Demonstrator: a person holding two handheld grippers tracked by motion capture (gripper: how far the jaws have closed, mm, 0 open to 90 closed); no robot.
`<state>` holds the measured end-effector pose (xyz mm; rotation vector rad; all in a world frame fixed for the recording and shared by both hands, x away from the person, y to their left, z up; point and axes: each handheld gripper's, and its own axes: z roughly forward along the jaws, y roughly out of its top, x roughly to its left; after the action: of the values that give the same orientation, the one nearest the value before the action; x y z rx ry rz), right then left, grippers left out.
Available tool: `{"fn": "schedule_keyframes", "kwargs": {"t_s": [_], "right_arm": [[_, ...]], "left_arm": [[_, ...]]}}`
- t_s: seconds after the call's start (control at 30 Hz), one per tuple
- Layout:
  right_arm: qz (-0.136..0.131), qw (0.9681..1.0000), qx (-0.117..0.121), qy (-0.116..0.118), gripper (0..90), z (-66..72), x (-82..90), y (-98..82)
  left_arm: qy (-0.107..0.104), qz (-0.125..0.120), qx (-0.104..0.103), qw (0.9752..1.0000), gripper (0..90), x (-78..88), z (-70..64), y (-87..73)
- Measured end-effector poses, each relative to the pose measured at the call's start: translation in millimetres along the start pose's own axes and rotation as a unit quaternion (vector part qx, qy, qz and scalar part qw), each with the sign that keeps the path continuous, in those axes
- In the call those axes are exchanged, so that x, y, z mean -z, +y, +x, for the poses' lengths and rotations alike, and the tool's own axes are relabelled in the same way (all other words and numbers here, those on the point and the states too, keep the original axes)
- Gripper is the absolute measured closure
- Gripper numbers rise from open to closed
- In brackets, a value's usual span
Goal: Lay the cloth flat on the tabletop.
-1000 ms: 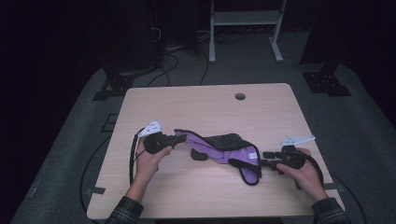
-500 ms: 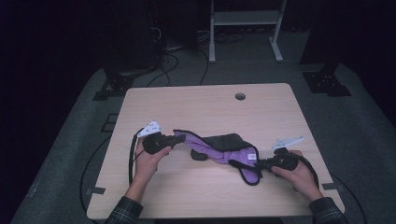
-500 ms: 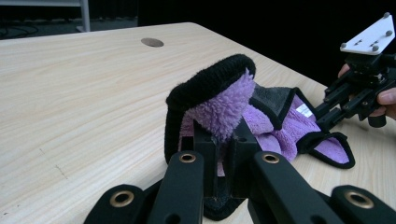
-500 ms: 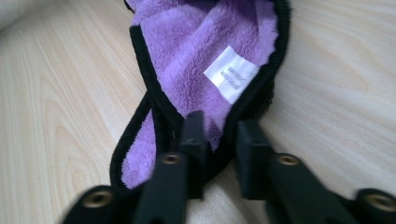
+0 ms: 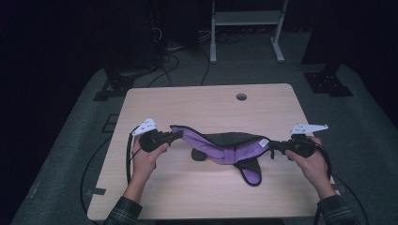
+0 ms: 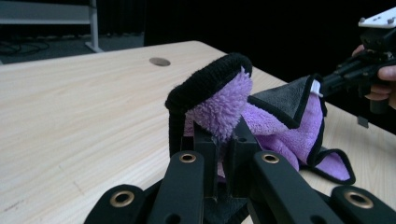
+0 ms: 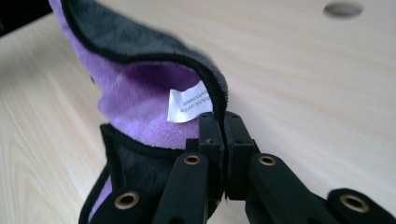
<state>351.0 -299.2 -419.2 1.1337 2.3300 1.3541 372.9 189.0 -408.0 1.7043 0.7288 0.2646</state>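
A purple and grey fleece cloth (image 5: 225,149) with black edging hangs stretched between my two grippers over the wooden table (image 5: 197,105). My left gripper (image 5: 177,135) is shut on the cloth's left end; in the left gripper view its jaws (image 6: 223,140) pinch the purple pile (image 6: 219,100). My right gripper (image 5: 273,146) has just closed its jaws on the right corner. In the right gripper view it (image 7: 219,123) grips the black hem of the cloth (image 7: 135,84) beside a white label (image 7: 189,103). One loop of cloth sags onto the table. The right gripper (image 6: 324,86) also shows far off in the left gripper view.
A round cable hole (image 5: 241,97) sits near the table's far edge. Behind the table stand a white metal frame (image 5: 244,21) and dark stands on the floor, with cables. Bare wood lies in front of and behind the cloth.
My right gripper moved left to the cloth's right corner, closed on it and lifted it off the table. The left gripper kept still, holding its end.
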Motion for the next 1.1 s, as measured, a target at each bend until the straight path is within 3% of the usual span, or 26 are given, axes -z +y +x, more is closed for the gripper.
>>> {"fn": "schedule_keyframes", "kwargs": {"t_s": [0.17, 0.3, 0.4, 0.43, 0.47, 0.5, 0.6, 0.73, 0.77, 0.8, 0.83, 0.87, 0.9, 0.97, 1.1], "right_arm": [[-0.016, 0.9997, 0.011, -0.012, 87.7, -1.0, 8.0, 13.7], [-0.044, 0.9987, 0.014, -0.024, 87.7, -4.0, 19.1, 29.6], [-0.072, 0.9967, 0.019, -0.031, 87.8, -4.5, 29.9, 51.0], [-0.077, 0.9962, 0.022, -0.034, 87.8, -4.7, 31.7, 57.1], [-0.082, 0.9956, 0.025, -0.037, 87.8, -5.2, 33.1, 63.3], [-0.082, 0.9956, 0.025, -0.037, 87.8, -5.2, 33.1, 63.3], [-0.089, 0.9942, 0.032, -0.052, 87.8, -10.1, 34.5, 88.2], [-0.092, 0.9934, 0.033, -0.059, 87.8, -16.1, 31.1, 106.2], [-0.097, 0.9928, 0.032, -0.062, 87.9, -21.9, 27.3, 120.9], [-0.098, 0.9925, 0.033, -0.064, 87.9, -24.0, 26.3, 126.2], [-0.102, 0.9921, 0.03, -0.066, 87.9, -26.0, 25.5, 133.9], [-0.102, 0.9921, 0.03, -0.066, 87.9, -26.0, 25.5, 133.9], [-0.12, 0.9892, 0.037, -0.075, 87.9, -27.9, 28.0, 153.2], [-0.135, 0.9865, 0.048, -0.079, 87.9, -26.1, 31.9, 165.4], [-0.144, 0.9826, 0.076, -0.09, 87.9, -17.6, 37.6, 181.5]], "left_arm": [[-0.001, -0.015, 0.0, 0.9999, 84.9, 3.0, -0.5, 9.9], [0.001, -0.03, -0.004, 0.9996, 85.0, 6.8, 0.5, 22.4], [0.006, -0.043, -0.009, 0.999, 85.0, 8.7, 2.3, 35.7], [0.011, -0.053, -0.013, 0.9984, 85.0, 9.8, 5.2, 46.5], [0.011, -0.053, -0.013, 0.9984, 85.0, 9.8, 5.2, 46.5], [0.013, -0.057, -0.016, 0.9982, 85.0, 10.0, 6.8, 52.3], [0.022, -0.072, -0.019, 0.997, 85.0, 7.0, 14.3, 73.0], [0.032, -0.083, -0.021, 0.9958, 85.0, 2.4, 24.1, 87.2], [0.038, -0.09, -0.018, 0.995, 85.0, 0.1, 30.8, 94.8], [0.038, -0.09, -0.018, 0.995, 85.0, 0.1, 30.8, 94.8], [0.046, -0.099, -0.019, 0.9939, 85.0, -2.1, 38.2, 104.8], [0.046, -0.099, -0.019, 0.9939, 85.0, -2.1, 38.2, 104.8], [0.052, -0.111, -0.025, 0.9921, 85.0, -1.8, 42.8, 115.0], [0.059, -0.126, -0.036, 0.9896, 85.0, 0.9, 45.0, 127.2], [0.064, -0.126, -0.039, 0.9892, 84.9, 1.0, 48.0, 127.2]]}}
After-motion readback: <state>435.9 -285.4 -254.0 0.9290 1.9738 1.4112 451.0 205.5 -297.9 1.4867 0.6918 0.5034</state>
